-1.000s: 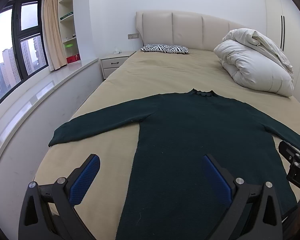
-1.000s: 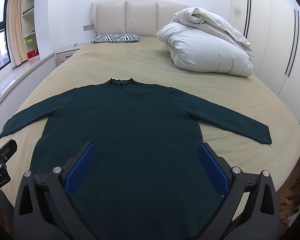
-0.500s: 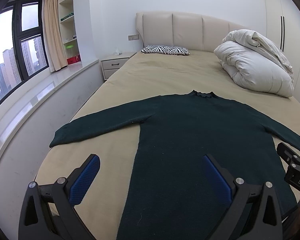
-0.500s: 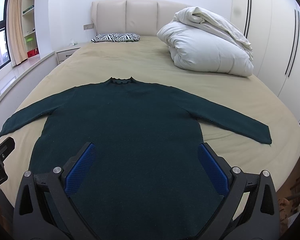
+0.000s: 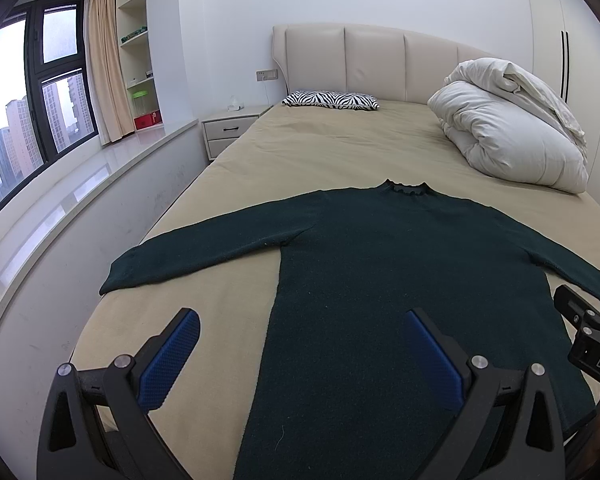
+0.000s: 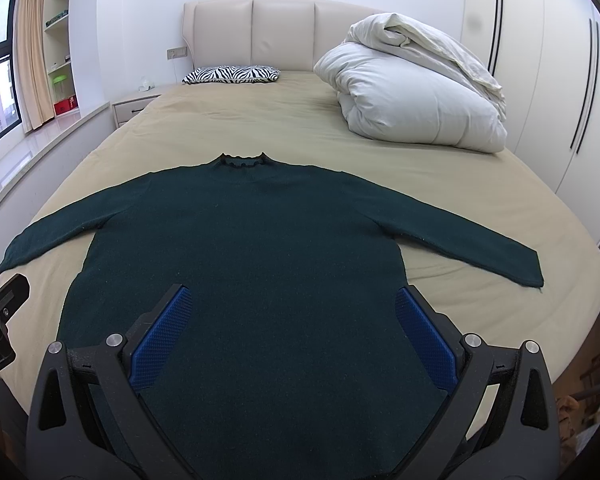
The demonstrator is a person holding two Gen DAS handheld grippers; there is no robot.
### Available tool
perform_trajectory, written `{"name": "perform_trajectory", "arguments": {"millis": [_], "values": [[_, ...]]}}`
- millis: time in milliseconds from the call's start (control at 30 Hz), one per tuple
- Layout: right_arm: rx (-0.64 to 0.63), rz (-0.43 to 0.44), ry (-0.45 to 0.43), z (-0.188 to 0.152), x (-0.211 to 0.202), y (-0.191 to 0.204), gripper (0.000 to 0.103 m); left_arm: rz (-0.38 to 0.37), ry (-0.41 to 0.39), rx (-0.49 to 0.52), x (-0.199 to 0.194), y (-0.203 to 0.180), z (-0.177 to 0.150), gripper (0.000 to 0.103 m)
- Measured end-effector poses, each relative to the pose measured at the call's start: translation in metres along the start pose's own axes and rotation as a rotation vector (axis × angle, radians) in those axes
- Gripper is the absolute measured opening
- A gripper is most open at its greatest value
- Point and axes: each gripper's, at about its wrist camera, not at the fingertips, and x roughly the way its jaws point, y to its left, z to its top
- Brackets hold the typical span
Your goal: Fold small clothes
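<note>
The dark green sweater [image 6: 244,240] lies flat and face up on the bed [image 6: 308,120], its hem toward the near edge, its collar toward the headboard, and both sleeves spread out toward the side edges, so the fold looks not yet begun: this seems to be the opening step, with the garment laid out and the tools lining up for a first grasp. The left gripper [image 5: 300,354] hovers above the near left part of the bed, jaws wide apart and holding nothing, straddling the sweater's left side seam so that one blue pad is over bare sheet and the other over the knit. The right gripper [image 6: 294,334] hangs over the lower body of the sweater, jaws equally wide and empty, both pads above the fabric. Both point forward along the bed toward the headboard, roughly level, side by side. The next move probably calls for each gripper to travel out to a sleeve [image 6: 472,244], or down to the hem corners, pinch the knit without catching the sheet, and carry it inward across the body. The white duvet [image 6: 416,100] sits well apart near the far right corner.
</note>
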Motion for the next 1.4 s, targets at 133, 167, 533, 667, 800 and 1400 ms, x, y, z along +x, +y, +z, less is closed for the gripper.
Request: {"name": "perform_trajectory", "arguments": {"millis": [133,167,533,667,800,1400], "values": [[0.0,0.0,0.0,0.0,0.0,0.0,0.103,0.0,0.0,0.0,0.001,0.001,0.0,0.103],[0.0,0.0,0.0,0.0,0.0,0.0,0.103,0.0,-0.001,0.001,0.0,0.0,0.0,0.103],[-0.001,0.0,0.001,0.0,0.0,0.0,0.103,0.0,-0.001,0.0,0.001,0.001,0.0,0.103],[0.001,-0.001,0.002,-0.001,0.001,0.0,0.103,0.0,0.0,0.001,0.0,0.001,0.0,0.103],[0.0,0.0,0.004,-0.003,0.003,0.001,0.103,-0.001,-0.001,0.001,0.0,0.001,-0.001,0.103],[0.008,0.001,0.014,-0.011,0.009,-0.001,0.103,-0.014,0.012,-0.008,0.002,0.002,-0.004,0.103]]}}
